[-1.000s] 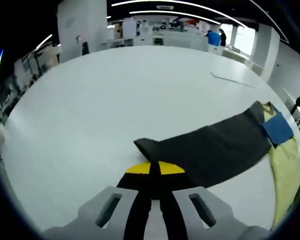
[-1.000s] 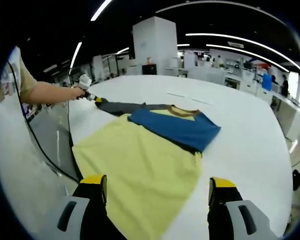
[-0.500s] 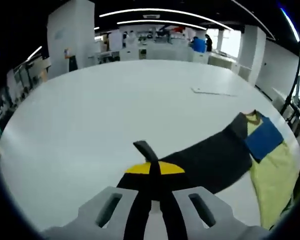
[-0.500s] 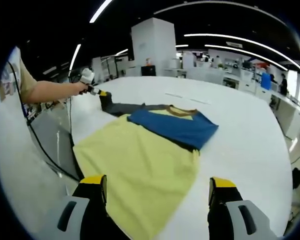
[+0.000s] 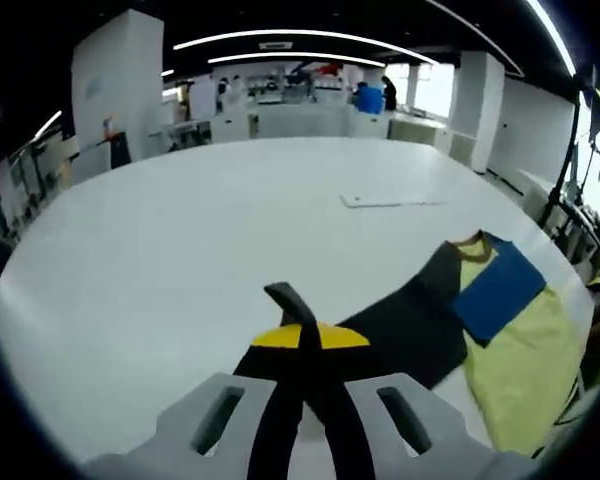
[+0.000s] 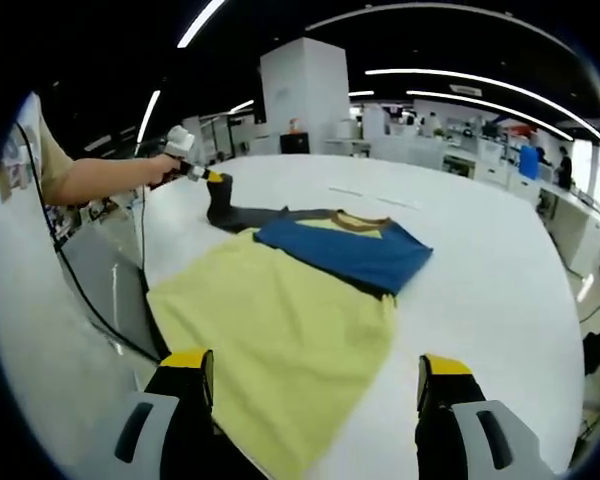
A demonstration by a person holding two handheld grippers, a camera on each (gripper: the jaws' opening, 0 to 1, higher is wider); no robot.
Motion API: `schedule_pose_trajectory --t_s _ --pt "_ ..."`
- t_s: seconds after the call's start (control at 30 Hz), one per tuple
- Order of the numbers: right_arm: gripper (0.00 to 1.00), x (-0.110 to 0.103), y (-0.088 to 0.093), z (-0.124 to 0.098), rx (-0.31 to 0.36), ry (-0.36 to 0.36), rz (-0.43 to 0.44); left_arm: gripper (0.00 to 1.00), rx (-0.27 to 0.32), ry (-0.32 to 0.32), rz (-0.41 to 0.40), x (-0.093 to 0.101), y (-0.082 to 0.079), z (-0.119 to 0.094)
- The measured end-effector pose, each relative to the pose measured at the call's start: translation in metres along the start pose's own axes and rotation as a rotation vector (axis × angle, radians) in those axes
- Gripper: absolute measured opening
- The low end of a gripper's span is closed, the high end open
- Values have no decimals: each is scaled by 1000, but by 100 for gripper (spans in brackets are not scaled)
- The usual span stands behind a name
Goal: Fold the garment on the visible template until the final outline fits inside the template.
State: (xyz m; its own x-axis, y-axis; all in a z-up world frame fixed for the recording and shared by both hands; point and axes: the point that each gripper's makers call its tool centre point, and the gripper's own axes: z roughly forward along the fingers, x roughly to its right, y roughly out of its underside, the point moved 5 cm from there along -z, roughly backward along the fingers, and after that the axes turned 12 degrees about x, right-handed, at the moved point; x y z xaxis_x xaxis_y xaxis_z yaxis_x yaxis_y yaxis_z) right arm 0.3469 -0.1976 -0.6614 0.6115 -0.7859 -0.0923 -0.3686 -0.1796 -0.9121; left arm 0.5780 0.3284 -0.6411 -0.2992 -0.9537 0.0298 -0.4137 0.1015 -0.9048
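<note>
A shirt lies on the white table (image 6: 500, 290): yellow body (image 6: 280, 320), a blue sleeve (image 6: 350, 255) folded across the chest, and a dark grey sleeve (image 6: 245, 212) stretched out to the far left. My left gripper (image 5: 310, 338) is shut on the dark sleeve's (image 5: 400, 325) end, and the cuff (image 5: 285, 298) sticks up past the yellow tips. In the right gripper view, a hand holds the left gripper (image 6: 195, 170) above the table, with the sleeve end lifted. My right gripper (image 6: 315, 365) is open above the yellow hem, holding nothing.
A thin flat white sheet (image 5: 390, 200) lies on the table beyond the shirt. The person's arm (image 6: 100, 180) reaches in from the left, and a dark cable (image 6: 110, 300) hangs along the table's near edge. Desks and pillars stand far behind.
The left gripper has lifted the dark sleeve's end off the table and carried it toward the shirt's body. The right gripper has stayed put.
</note>
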Motion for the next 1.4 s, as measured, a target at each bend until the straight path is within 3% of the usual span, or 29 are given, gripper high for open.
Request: schedule_pose_trajectory --t_s 0.47,1.0,1.4 --pt "82 2 5 0 1 -6 9 0 -2 90 49 39 -17 15" --pt "82 7 10 -1 0 -7 24 0 -32 182 70 78 -22 33" --pt "82 13 11 -3 2 -2 33 0 -47 250 107 127 -29 28"
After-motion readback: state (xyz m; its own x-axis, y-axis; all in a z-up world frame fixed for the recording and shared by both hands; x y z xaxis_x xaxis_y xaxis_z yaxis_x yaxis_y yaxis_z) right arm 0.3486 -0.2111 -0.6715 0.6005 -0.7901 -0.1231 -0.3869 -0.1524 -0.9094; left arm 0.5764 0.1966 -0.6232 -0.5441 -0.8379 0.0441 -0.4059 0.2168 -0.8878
